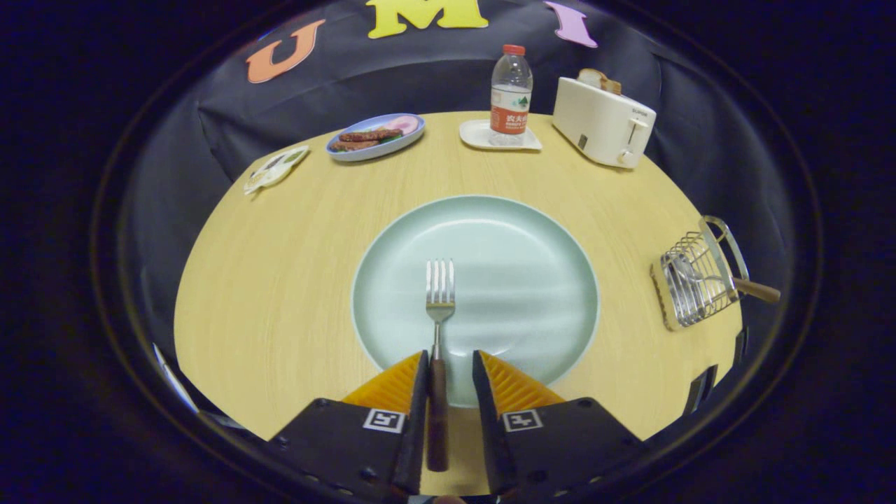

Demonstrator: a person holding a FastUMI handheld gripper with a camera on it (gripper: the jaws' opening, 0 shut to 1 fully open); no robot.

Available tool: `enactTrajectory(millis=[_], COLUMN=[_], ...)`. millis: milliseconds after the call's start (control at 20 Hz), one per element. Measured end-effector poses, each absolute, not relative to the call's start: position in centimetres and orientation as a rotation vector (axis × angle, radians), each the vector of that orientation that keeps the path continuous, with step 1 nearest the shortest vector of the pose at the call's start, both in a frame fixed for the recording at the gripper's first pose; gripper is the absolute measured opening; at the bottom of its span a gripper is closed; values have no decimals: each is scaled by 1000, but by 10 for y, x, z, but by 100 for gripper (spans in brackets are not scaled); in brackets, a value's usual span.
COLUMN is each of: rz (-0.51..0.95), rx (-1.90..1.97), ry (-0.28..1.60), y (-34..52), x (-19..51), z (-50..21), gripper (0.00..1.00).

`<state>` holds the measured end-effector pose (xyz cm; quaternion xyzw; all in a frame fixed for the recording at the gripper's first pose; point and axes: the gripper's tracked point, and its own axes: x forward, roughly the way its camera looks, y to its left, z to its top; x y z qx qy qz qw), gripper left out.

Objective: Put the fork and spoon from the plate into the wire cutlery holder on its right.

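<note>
- The jaws (449, 367) stand apart, low over the near rim of the plate (532, 280), with the fork's wooden handle lying in the gap between them.
- The handle sits close against the left finger; a clear gap separates it from the right finger, so the jaws are not clamped on it.
- The fork (439, 308) lies on the pale green plate, tines pointing away from the jaws, its handle running back over the plate's near rim.
- The plate rests in the middle of the light wooden bench (280, 280) and holds the fork alone.
- The wire cutlery holder (693, 280) stands on the bench to the right of the plate, well apart from it.
- A spoon (707, 278) with a wooden handle already lies in the holder, its handle sticking out to the right.
- Beyond the plate, a blue dish (376, 136) holds pieces of food.
- A water bottle (510, 91) with a red cap stands upright on a small white tray (476, 133).
- A white toaster (603, 120) stands to the right of the bottle, with slices of bread showing in its slots.
- A small flat packet (275, 168) lies at the bench's far left edge, near the blue dish.
</note>
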<state>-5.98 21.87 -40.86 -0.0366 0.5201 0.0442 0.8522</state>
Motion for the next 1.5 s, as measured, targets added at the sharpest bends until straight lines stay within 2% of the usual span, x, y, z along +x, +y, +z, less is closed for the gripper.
enactTrajectory(millis=[50,150,200,250,450,700,850,1100,1350,1500], rz=[101,104,103,113,141,199,218,171,101,96], rx=[-90,-111,-114,-116,-142,-171,-180,-214,-253,-222], ry=[1107,1109,1115,1129,1118,1116,1112,1124,1198,1280], y=[221,219,217,215,204,179,144,63,-14,-31], x=[-62,-58,-58,-57,-53,-47,-42,-25,-20,-29], z=[-412,-409,-408,-408,-385,-318,-271,-215,-206,-218], gripper=[18,9,9,1,1,1,1,1,1,1])
